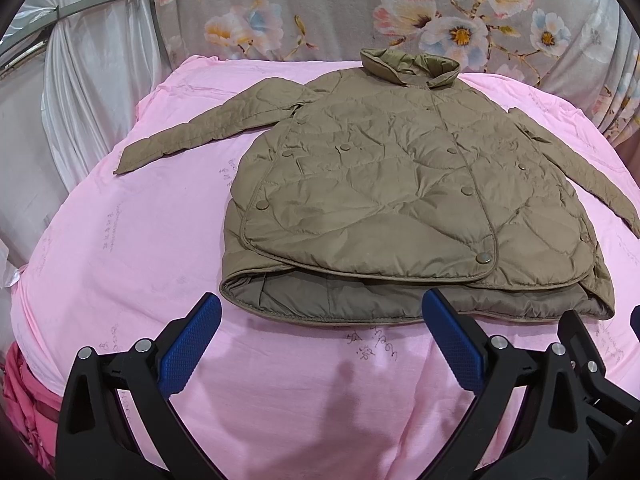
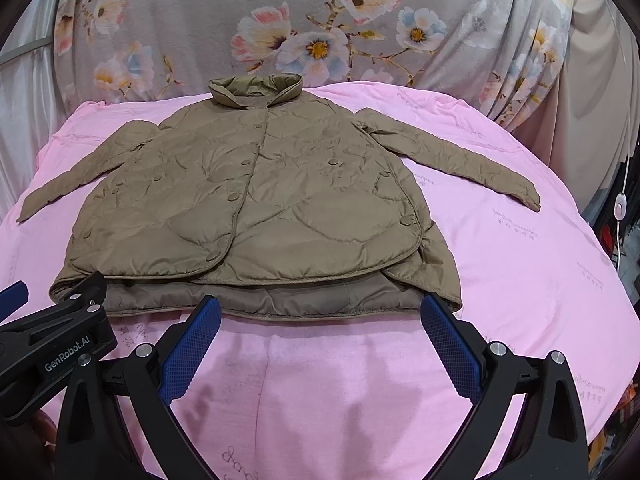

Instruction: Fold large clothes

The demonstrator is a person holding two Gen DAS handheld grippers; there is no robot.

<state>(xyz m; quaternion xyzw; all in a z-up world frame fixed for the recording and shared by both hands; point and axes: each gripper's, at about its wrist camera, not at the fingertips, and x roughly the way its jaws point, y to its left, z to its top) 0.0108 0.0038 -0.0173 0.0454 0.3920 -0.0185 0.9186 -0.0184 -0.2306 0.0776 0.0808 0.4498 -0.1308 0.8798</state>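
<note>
We're holding both tools low over the near end of the bed, nothing grabbed yet. The left gripper (image 1: 322,344) is sitting with its jaws spread wide and empty, blue pads (image 1: 192,344) hanging over bare pink sheet (image 1: 120,260); the right gripper (image 2: 320,344) is doing the same, jaws wide, empty, and the left tool's black body is showing just beside it at its left edge. Straight ahead of both, the jacket (image 1: 384,184) is lying flat on the sheet, front up, snaps closed, hem (image 2: 304,304) toward us and just past the fingertips, collar (image 2: 256,90) at the far end against the floral cover (image 2: 320,20). So its long axis is running away from us, hem near, collar far. The sleeves are lying out to either side: the left sleeve (image 1: 192,132) is angling out toward the left tool's side, the right sleeve (image 2: 460,160) is reaching out toward the right tool's side. We're judging the fold as not started: body fully spread, both sleeves out. Each tool is sitting nearer its own hem corner, left to the left corner, right to the right one, so we're reading the next move as either a sleeve brought in across the chest or a hem pinch carried up toward the collar. The fabric is looking puffy and slick, so a shallow pinch may be slipping off.
</note>
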